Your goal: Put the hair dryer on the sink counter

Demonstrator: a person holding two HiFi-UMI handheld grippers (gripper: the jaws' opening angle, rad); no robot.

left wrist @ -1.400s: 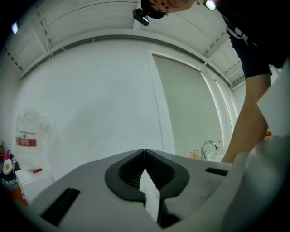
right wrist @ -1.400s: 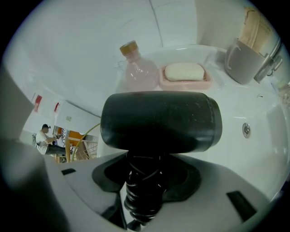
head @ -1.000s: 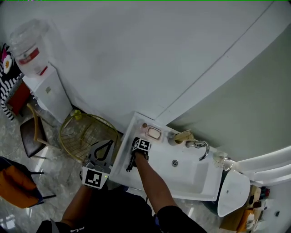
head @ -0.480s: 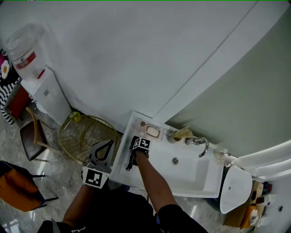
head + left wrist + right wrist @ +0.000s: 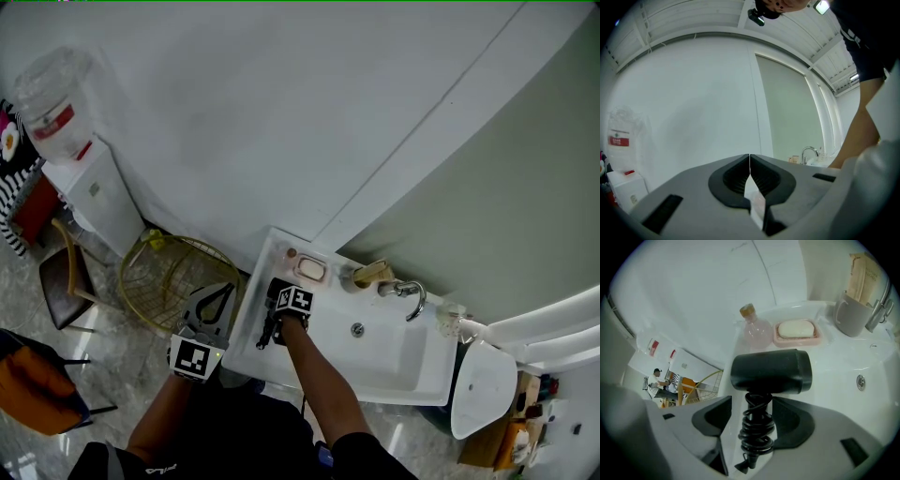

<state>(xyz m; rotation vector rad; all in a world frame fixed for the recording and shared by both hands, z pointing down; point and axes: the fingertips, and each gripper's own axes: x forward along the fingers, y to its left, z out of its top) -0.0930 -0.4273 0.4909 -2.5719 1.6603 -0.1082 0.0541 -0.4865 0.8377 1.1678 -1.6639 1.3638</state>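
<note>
A black hair dryer (image 5: 771, 371) lies on the white sink counter (image 5: 834, 362), its handle wound with a black cord. My right gripper (image 5: 757, 416) is around that handle. Its jaws are opening, with a gap showing on both sides of the cord. In the head view the right gripper (image 5: 281, 302) sits over the counter's left end (image 5: 251, 337) and mostly hides the dryer. My left gripper (image 5: 217, 298) hangs left of the sink, off the counter. In its own view the left gripper (image 5: 750, 161) is shut on nothing.
Behind the dryer stand a small pink bottle (image 5: 753, 329), a pink soap dish (image 5: 797, 330) and a grey cup (image 5: 853, 310). The tap (image 5: 408, 292) is beyond the basin. On the floor to the left are a gold wire basket (image 5: 169, 277), a chair (image 5: 66, 277) and a water dispenser (image 5: 80, 169).
The head view has shifted slightly. Both grippers stay nearly where they were, the right one over the counter's left end.
</note>
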